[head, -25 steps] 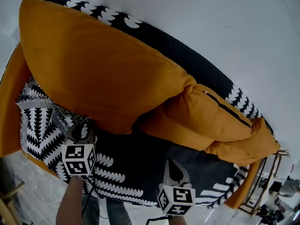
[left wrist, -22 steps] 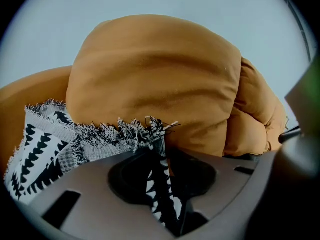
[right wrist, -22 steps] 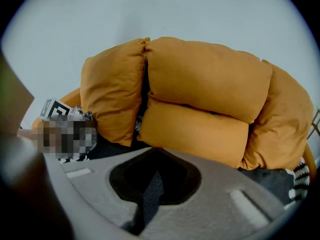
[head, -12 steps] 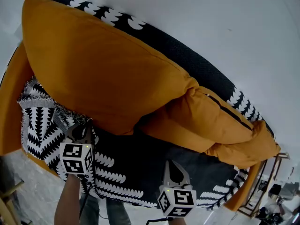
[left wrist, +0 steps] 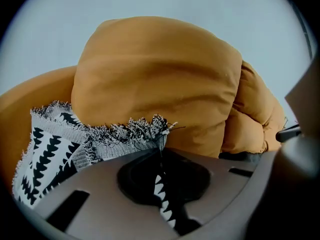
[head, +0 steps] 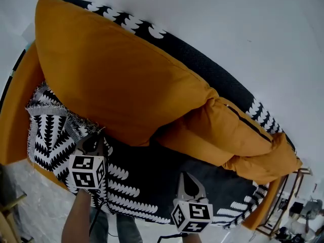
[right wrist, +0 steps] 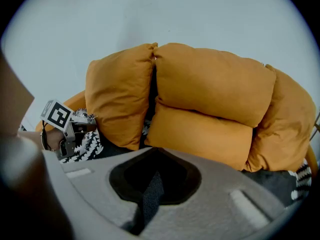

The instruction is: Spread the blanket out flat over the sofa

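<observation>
Across the sofa (head: 12,125) seat lies the rumpled blanket (head: 136,186). The left gripper (head: 92,143), its jaws just closing, nips the fringed edge by the sofa's left arm. The right gripper (head: 188,178) pinches a mid-seat fold, likely to stretch it flat.

the blanket (head: 147,181) lies on the seat of the sofa (head: 262,209), at 6 o'clock in the head view, and it also hangs over the backrest behind the cushions, from 11 to 3 o'clock. the large cushion (head: 111,80) leans at 10 o'clock, with the smaller cushions (head: 223,133) beside it at 4 o'clock. a folded fringed corner (head: 50,130) sits at 8 o'clock, against the sofa arm (head: 15,120). the wall (head: 253,34) is behind, at 1 o'clock, and the floor (head: 30,201) at 7 o'clock.
</observation>
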### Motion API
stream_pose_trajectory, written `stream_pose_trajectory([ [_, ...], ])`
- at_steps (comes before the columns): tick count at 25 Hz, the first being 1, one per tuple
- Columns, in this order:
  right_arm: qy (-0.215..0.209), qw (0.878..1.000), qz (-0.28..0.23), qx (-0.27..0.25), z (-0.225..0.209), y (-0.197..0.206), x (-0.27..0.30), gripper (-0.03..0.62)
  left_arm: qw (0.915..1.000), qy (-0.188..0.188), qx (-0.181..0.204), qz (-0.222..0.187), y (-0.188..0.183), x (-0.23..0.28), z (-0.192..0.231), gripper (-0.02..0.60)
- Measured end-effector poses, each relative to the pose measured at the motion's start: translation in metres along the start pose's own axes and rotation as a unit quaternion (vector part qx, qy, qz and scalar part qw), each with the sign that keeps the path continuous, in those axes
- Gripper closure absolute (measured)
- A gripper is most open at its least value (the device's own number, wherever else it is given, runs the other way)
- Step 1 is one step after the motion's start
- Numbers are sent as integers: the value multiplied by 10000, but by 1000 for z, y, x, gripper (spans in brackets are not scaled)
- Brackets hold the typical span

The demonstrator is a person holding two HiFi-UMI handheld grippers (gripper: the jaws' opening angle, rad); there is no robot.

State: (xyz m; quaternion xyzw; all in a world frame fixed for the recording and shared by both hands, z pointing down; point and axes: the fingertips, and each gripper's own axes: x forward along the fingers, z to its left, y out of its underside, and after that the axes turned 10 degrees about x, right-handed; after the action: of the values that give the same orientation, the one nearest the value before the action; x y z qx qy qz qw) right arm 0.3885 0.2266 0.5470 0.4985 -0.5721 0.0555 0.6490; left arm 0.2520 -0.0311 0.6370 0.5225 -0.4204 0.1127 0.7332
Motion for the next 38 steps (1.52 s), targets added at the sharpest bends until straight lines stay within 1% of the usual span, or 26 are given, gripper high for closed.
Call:
stream_pose_trajectory([
  [5,-51,9999,-29,-106,16,-9,-4,589,9999,-20,-82,-107,-8,-21,6,565],
  [12,-220,9996,-64,-159,43,-13,-5,589,9998,-47,-15,-183,-10,-47,18,565],
  [19,-231,9991,-148,-327,64,-17,-19,589,9998,-38,-25,-213,-7,-79,27,565],
  [26,-260,9990,-286,-229,86,-21,-32,589,9995,0,198,-232,-8,-112,35,565],
  [34,-374,9985,-302,-248,120,-14,-49,589,9991,9,347,-237,-11,-150,47,565],
  [38,-431,9980,-347,-294,138,-12,-57,589,9990,-14,339,-305,-14,-171,57,565],
])
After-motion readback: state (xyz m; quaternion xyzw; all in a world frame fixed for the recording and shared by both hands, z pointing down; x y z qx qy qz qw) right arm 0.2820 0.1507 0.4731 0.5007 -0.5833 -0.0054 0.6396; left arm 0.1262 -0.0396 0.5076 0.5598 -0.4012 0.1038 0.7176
